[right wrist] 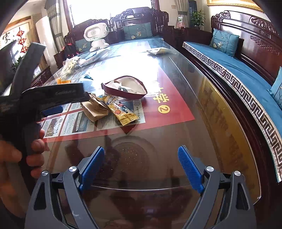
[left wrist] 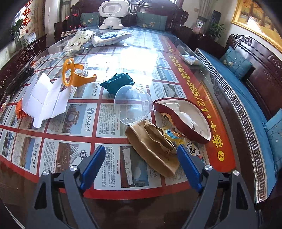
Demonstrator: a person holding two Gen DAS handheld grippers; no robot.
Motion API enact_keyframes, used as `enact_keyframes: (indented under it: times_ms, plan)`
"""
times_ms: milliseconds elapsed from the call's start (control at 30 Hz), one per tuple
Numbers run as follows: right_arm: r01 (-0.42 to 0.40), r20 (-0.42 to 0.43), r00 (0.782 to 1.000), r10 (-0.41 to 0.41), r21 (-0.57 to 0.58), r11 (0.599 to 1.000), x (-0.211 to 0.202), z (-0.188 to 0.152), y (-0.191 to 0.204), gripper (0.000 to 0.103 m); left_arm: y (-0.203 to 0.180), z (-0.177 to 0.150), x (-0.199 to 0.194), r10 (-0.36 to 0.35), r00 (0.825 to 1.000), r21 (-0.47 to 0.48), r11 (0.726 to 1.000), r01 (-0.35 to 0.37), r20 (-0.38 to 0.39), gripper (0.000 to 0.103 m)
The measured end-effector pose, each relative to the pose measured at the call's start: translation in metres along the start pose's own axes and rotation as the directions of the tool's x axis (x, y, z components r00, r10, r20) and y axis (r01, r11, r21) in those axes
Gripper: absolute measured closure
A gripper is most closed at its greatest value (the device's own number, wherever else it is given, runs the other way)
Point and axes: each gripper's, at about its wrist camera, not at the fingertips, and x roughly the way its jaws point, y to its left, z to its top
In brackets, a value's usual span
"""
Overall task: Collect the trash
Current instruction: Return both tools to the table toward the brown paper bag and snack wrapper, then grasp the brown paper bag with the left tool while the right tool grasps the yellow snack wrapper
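My left gripper [left wrist: 141,155] is open, its blue pads on either side of the near end of a crumpled brown paper bag [left wrist: 153,146], which also shows in the right wrist view [right wrist: 95,109]. Beside the bag lie a yellow snack wrapper [right wrist: 121,109], a red-rimmed heart-shaped box lid [left wrist: 185,118] with white paper in it, a clear plastic bowl [left wrist: 132,107], a dark green crumpled paper [left wrist: 118,82], an orange plastic piece [left wrist: 74,74] and folded white paper [left wrist: 44,100]. My right gripper [right wrist: 141,165] is open and empty over bare glass near the table's front edge.
The glass-topped table [right wrist: 202,109] covers a red printed poster. At the far end stand a white toy robot [left wrist: 111,14] and white snack bags [left wrist: 79,42]; another packet [right wrist: 158,51] lies far right. A blue-cushioned wooden bench [right wrist: 238,70] runs along the right.
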Motion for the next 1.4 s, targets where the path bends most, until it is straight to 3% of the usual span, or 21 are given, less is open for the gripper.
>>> enact_keyframes:
  times_ms: [267,367,433,533,700,733,767,1100,1400]
  plan:
    - [-0.004,0.012,1.000,0.004,0.010,1.000,-0.003,0.001,-0.005,0.020,-0.014,0.008,0.021,0.110,0.993,-0.047,0.993,-0.113,-0.053,0.020]
    - [0.002,0.013,1.000,-0.002,0.011,1.000,-0.002,0.002,-0.007,0.020,-0.011,0.007,0.026,0.112,0.991,-0.052,0.992,-0.115,-0.068,0.024]
    - [0.001,0.014,1.000,-0.001,0.010,1.000,-0.002,0.002,-0.007,0.020,-0.006,0.005,0.029,0.092,0.992,-0.060,0.993,-0.098,-0.083,0.039]
    - [0.005,0.014,1.000,-0.005,0.005,1.000,-0.001,0.004,-0.005,0.020,-0.001,0.002,0.028,0.077,0.993,-0.048,0.995,-0.082,-0.085,0.050]
    - [0.011,0.006,1.000,-0.011,-0.014,1.000,0.005,0.012,0.003,0.021,0.006,-0.002,0.025,0.064,0.995,-0.001,0.998,-0.065,-0.072,0.056]
    - [0.009,0.005,1.000,-0.009,-0.023,1.000,0.006,0.015,0.006,0.021,0.007,-0.002,0.022,0.064,0.996,0.019,0.998,-0.063,-0.057,0.069]
    - [0.007,0.004,1.000,-0.007,-0.033,0.999,0.008,0.017,0.009,0.021,0.008,-0.003,0.021,0.057,0.997,0.035,0.998,-0.055,-0.053,0.073]
    - [0.023,-0.047,0.998,-0.029,-0.116,0.993,0.049,0.055,0.036,0.023,0.022,-0.005,0.013,-0.025,0.998,0.110,0.993,0.031,-0.057,0.086]
    - [0.050,-0.122,0.989,-0.077,-0.208,0.977,0.094,0.068,0.057,0.031,0.036,-0.005,0.011,-0.094,0.992,0.148,0.983,0.106,-0.083,0.087]
